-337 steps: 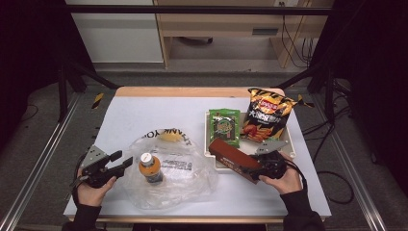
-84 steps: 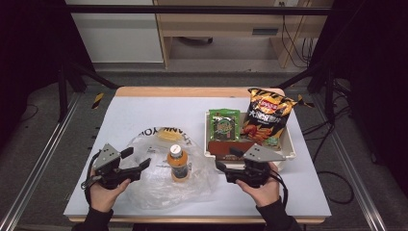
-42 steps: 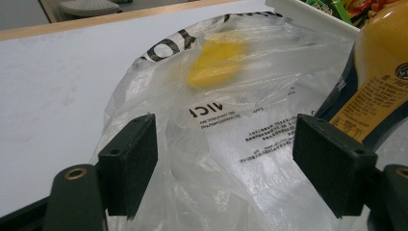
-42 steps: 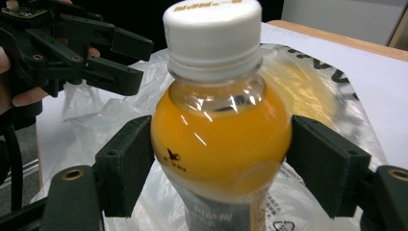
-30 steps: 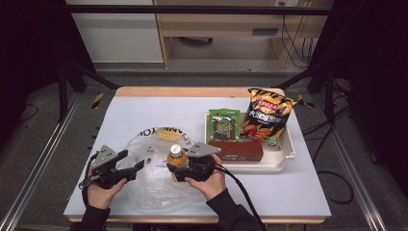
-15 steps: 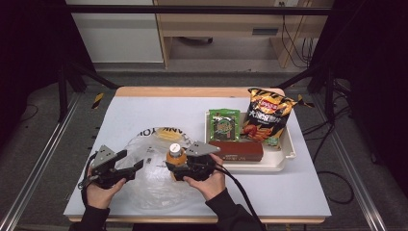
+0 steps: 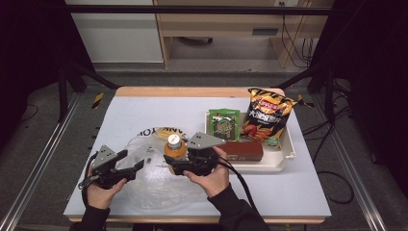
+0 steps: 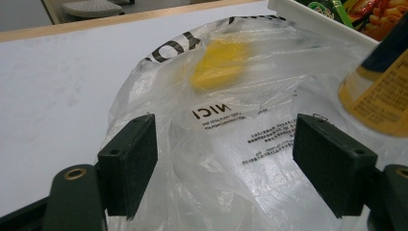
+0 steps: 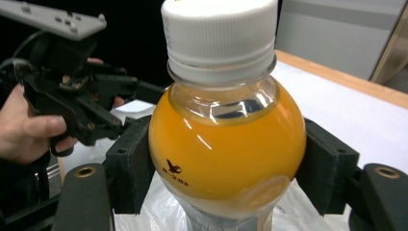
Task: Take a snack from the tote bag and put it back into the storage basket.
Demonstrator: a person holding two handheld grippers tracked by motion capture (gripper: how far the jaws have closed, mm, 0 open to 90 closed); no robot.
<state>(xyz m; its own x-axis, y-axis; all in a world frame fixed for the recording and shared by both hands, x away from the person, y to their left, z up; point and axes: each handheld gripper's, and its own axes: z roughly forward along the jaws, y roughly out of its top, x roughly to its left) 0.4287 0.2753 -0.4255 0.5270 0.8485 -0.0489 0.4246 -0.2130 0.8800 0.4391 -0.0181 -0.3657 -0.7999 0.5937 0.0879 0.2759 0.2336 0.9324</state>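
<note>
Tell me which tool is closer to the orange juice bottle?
The right one. The right tool has its pads pressed on both sides of the orange juice bottle. The left tool sits off to the bottle's left, open over the plastic bag, not touching the bottle.

Open surface (image 7: 144, 110) is left at far left; passage rightward is blocked by tray (image 7: 284, 161), chip bag (image 7: 266, 115) and upright bottle (image 7: 175, 148).
</note>
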